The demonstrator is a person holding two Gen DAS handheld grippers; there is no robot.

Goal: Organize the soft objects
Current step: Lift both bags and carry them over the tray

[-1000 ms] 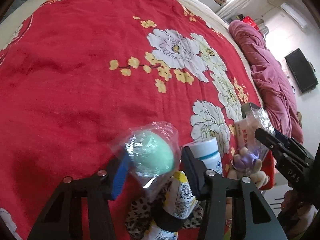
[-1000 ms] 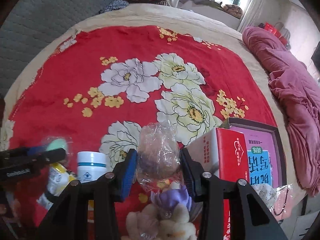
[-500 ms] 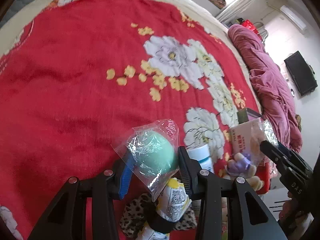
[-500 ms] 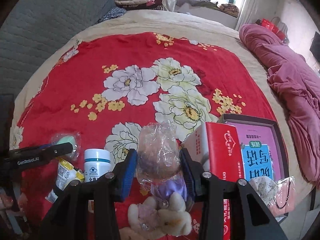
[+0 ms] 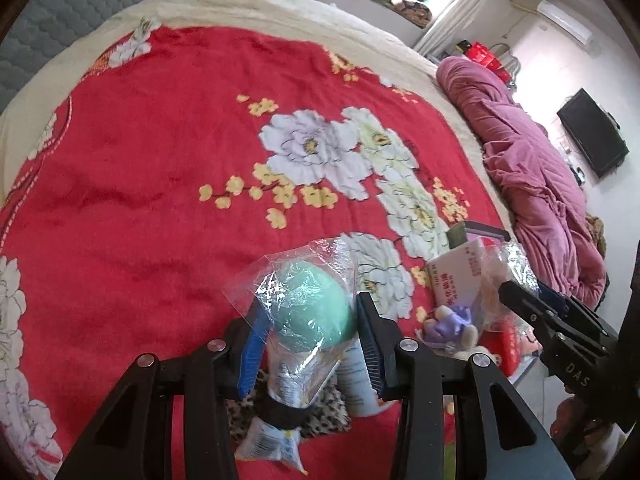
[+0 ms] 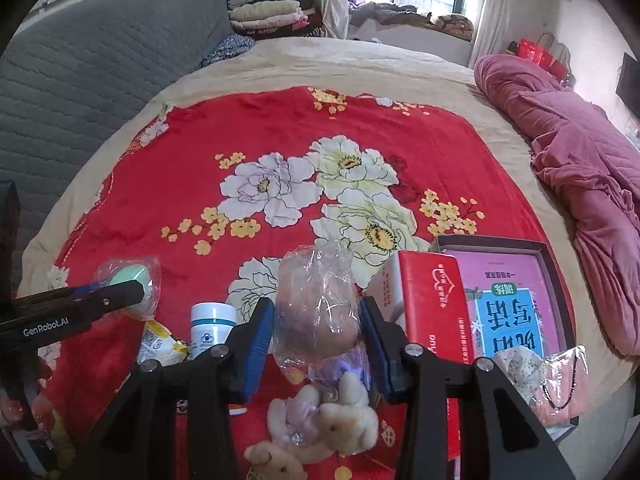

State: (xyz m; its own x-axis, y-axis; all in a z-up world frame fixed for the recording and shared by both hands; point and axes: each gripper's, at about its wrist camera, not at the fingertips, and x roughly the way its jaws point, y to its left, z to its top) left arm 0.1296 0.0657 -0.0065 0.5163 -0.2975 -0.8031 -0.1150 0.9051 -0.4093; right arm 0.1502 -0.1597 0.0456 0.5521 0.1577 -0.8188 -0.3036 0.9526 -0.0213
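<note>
The red plush blanket with white and yellow flowers (image 5: 132,184) spreads far ahead of both grippers over a beige round bed (image 6: 360,60); the left wrist view cuts off most of the grey quilted headboard (image 6: 100,72), which the right wrist view shows whole beyond the bed. A rumpled pink quilt (image 6: 580,168) lies well off to the right of both grippers.

Just right of the right gripper (image 6: 318,338) stands a red and white carton (image 6: 430,312), and past it a dark shallow box holding a pink and blue printed book (image 6: 516,300). In the left wrist view only a corner of that box and the carton's white side show.

The right gripper's blue pads are clamped on a tan rounded soft object in a crinkled clear bag (image 6: 320,316), lifted clear of the blanket. Under it lies a cream and lilac plush toy (image 6: 320,416), partly hidden by the bag and fingers.

The left gripper (image 5: 310,334) has just been closing, and its blue pads now press a mint-green soft ball in a clear plastic bag (image 5: 310,308), also held above the blanket. Below it, largely hidden, are a leopard-print fabric piece (image 5: 316,416), a yellow and white printed packet (image 6: 158,342) and a white jar with a teal band (image 6: 212,326); the jar reads clearly only from the right wrist. What the packet holds cannot be made out.
</note>
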